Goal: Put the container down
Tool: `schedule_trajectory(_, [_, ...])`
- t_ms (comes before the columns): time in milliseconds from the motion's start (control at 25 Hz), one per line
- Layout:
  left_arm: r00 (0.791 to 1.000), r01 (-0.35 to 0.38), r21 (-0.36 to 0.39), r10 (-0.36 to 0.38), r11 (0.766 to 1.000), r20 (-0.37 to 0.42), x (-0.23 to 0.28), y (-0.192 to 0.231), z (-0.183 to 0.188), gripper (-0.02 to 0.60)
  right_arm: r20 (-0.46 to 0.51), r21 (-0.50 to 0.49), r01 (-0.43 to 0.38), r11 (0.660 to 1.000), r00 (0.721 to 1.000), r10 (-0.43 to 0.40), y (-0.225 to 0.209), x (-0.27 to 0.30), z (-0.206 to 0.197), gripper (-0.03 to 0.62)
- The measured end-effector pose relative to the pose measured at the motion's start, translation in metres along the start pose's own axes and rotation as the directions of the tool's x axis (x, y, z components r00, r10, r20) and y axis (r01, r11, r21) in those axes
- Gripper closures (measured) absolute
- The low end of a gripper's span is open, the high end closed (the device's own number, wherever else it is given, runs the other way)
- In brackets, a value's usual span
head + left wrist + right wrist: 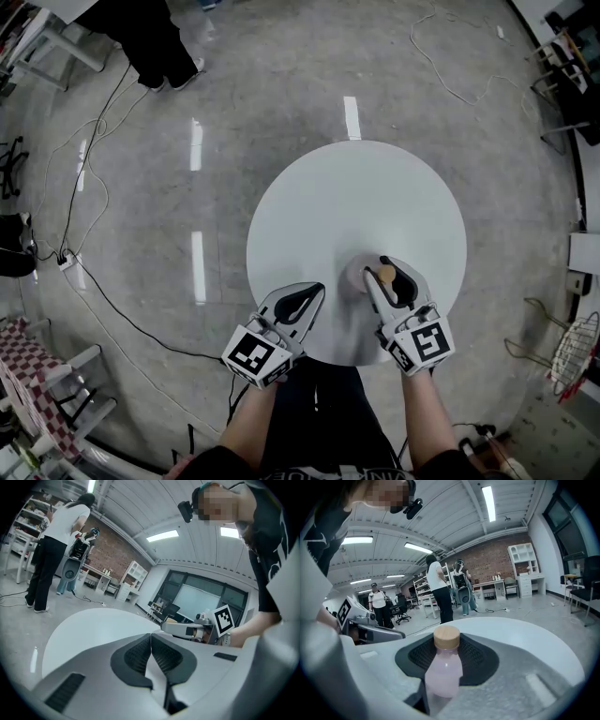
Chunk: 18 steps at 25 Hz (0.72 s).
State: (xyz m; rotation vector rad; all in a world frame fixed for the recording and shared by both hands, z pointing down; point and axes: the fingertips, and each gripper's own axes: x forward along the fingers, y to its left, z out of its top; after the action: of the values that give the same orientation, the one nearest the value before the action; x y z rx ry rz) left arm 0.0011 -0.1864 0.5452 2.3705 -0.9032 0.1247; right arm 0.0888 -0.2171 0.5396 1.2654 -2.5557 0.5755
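Observation:
A pale pink bottle [444, 667] with a round wooden cap [446, 637] sits between the dark pads of my right gripper [447, 645], which is shut on it just below the cap. In the head view, the right gripper [388, 277] is over the near right part of the round white table [356, 202]. The bottle's body [353, 278] shows to the left of the jaws. Whether its base touches the table I cannot tell. My left gripper [317, 289] hovers at the table's near edge, shut and empty, its ribbed pads [161, 654] pressed together. From the left gripper view the right gripper [187, 629] is ahead.
A person in dark trousers [155, 47] stands on the grey floor beyond the table, and other people [439, 590] stand by shelves farther off. Cables [94, 281] trail across the floor at left. A wire basket [572, 352] and chairs stand at the right.

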Motion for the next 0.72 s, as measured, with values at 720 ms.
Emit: schedule_trajectory(720, [1.000, -0.012, -0.035, 0.012, 0.999, 0.005, -0.009, 0.003, -0.012, 0.568, -0.012, -0.088, 0.000, 0.996, 1.000, -0.001, 0.005, 0.008, -0.007, 0.458])
